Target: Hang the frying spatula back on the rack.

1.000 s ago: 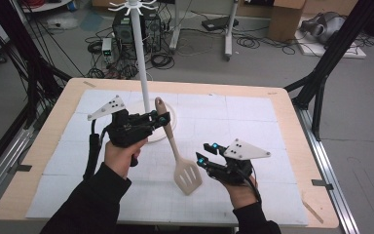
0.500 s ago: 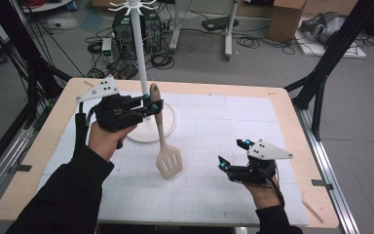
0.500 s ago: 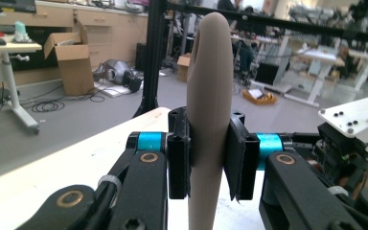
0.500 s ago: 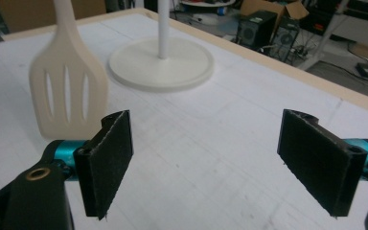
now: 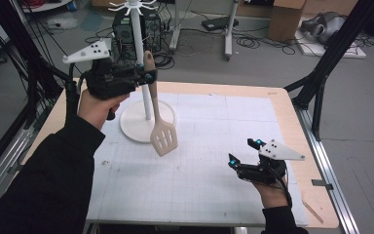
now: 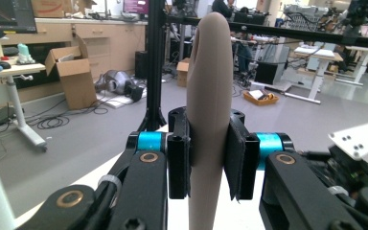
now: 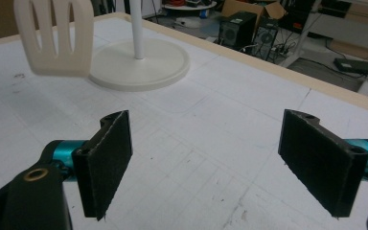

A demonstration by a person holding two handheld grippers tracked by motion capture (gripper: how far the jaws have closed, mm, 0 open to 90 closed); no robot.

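Note:
A beige slotted spatula (image 5: 164, 139) hangs blade-down above the table, close in front of the white hook stand (image 5: 137, 44). My left gripper (image 5: 148, 77) is shut on the upper part of its handle. In the left gripper view the pads press both sides of the handle (image 6: 210, 96). My right gripper (image 5: 242, 152) is low over the mat at the right. Its jaws have just been opening and stand wide apart, with nothing between them (image 7: 215, 163). The spatula blade (image 7: 52, 38) shows far off in that view.
The stand's round white base (image 5: 131, 126) sits on the white grid mat (image 5: 199, 195) at the back left. The wooden table edge (image 5: 292, 126) runs along the right. Black frame posts, cables and boxes lie on the floor beyond.
My left gripper lifted the spatula up and back toward the stand. My right gripper drew away from the blade to the right, and its jaws opened.

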